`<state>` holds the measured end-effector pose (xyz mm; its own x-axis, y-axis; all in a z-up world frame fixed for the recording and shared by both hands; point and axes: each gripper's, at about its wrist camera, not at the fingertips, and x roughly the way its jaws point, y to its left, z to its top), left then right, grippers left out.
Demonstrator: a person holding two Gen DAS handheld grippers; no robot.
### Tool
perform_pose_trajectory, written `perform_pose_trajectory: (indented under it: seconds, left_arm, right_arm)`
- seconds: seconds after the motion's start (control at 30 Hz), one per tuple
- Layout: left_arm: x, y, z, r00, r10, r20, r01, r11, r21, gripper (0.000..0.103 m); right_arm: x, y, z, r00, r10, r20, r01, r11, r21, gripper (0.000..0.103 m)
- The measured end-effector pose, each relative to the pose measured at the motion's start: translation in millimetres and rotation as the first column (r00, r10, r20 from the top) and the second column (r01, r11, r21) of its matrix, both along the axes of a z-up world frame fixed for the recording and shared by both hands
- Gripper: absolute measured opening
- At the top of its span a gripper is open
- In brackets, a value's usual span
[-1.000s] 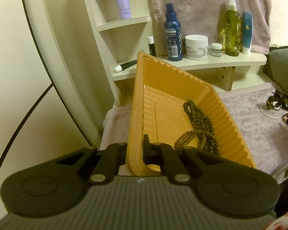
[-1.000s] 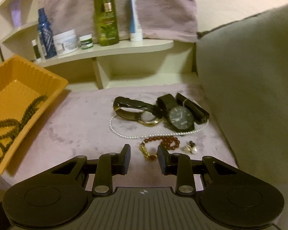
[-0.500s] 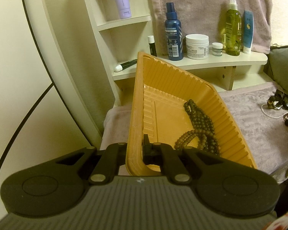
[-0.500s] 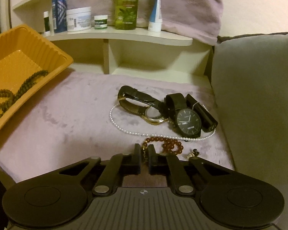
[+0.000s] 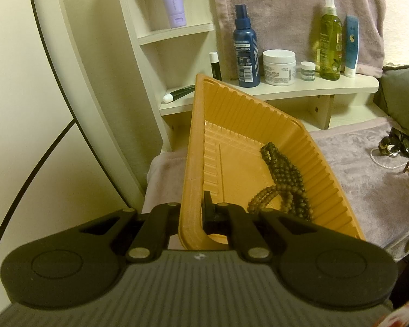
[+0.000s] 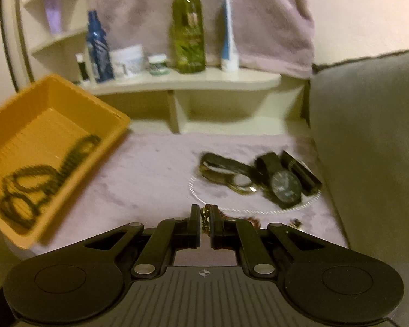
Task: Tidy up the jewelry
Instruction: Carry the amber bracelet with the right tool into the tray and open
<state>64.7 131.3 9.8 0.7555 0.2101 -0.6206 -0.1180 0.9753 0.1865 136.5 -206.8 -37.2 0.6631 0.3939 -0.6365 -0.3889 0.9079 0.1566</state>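
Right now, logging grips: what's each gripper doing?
Left gripper: shut on orange ribbed plastic tray wall.
Right gripper: shut on gold chain bracelet.

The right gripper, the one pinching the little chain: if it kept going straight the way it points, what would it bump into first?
Probably the pearl strand on the mauve cloth, just ahead of the right gripper and its gold chain. The watches lie farther right. Depth is blurry here.

The right claw (image 6: 204,219), open a second ago above the amber bead bracelet (image 6: 241,219), has been closed on its gold chain (image 6: 204,215). The chain is now pinched between the fingers, and the claw has been raised slightly.
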Motion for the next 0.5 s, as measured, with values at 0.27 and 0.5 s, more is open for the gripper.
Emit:
perform_pose_trajectory:
  seconds: [0.27, 0.5]
  left_arm:
    - [-1, -1, 1, 1.0, -0.002, 0.002, 0.002, 1.0, 0.0, 0.005]
    - [-2, -2, 2, 1.0, -0.003, 0.005, 0.003, 1.0, -0.002, 0.005]
  right_arm:
    - [-5, 34, 35, 0.993, 0.114, 0.035, -0.118, 0.985, 0.129, 0.006]
    - [-1, 85, 50, 0.966, 0.256, 0.02, -0.253, 0.933, 0.257, 0.006]
